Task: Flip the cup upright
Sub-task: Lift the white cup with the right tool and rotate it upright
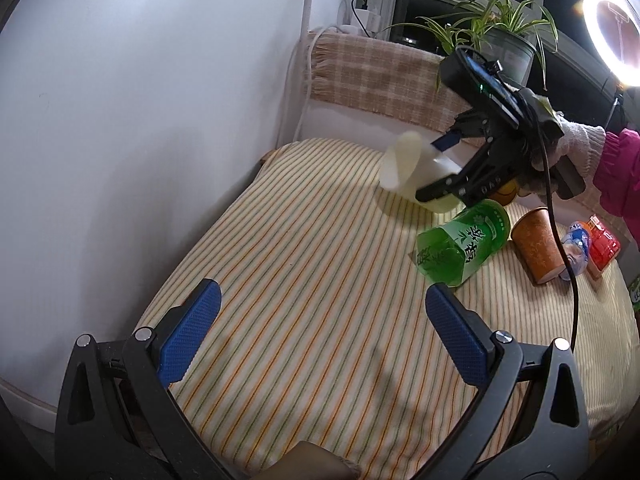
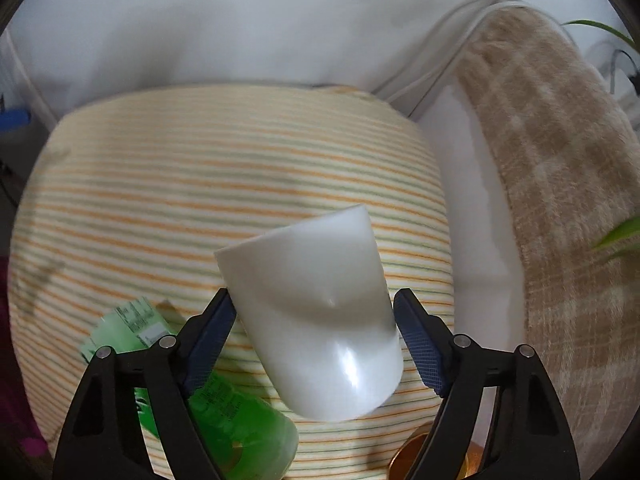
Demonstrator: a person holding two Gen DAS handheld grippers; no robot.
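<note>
A white plastic cup (image 2: pixel 316 312) sits between the blue pads of my right gripper (image 2: pixel 314 316), tilted, held above the striped tablecloth (image 2: pixel 200 184). In the left wrist view the cup (image 1: pixel 404 172) is blurred, lying sideways in the air with its open mouth toward the wall, held by the right gripper (image 1: pixel 496 160). My left gripper (image 1: pixel 320 312) is open and empty, low over the near part of the tablecloth (image 1: pixel 300 280), well short of the cup.
A green cup (image 1: pixel 464 244) lies on its side by an upside-down orange paper cup (image 1: pixel 538 250), a crushed bottle (image 1: pixel 576 248) and a red pack (image 1: pixel 602 246) at right. A white wall (image 1: pixel 140 80) stands left, a plaid cloth (image 1: pixel 380 76) and potted plant (image 1: pixel 504 40) behind.
</note>
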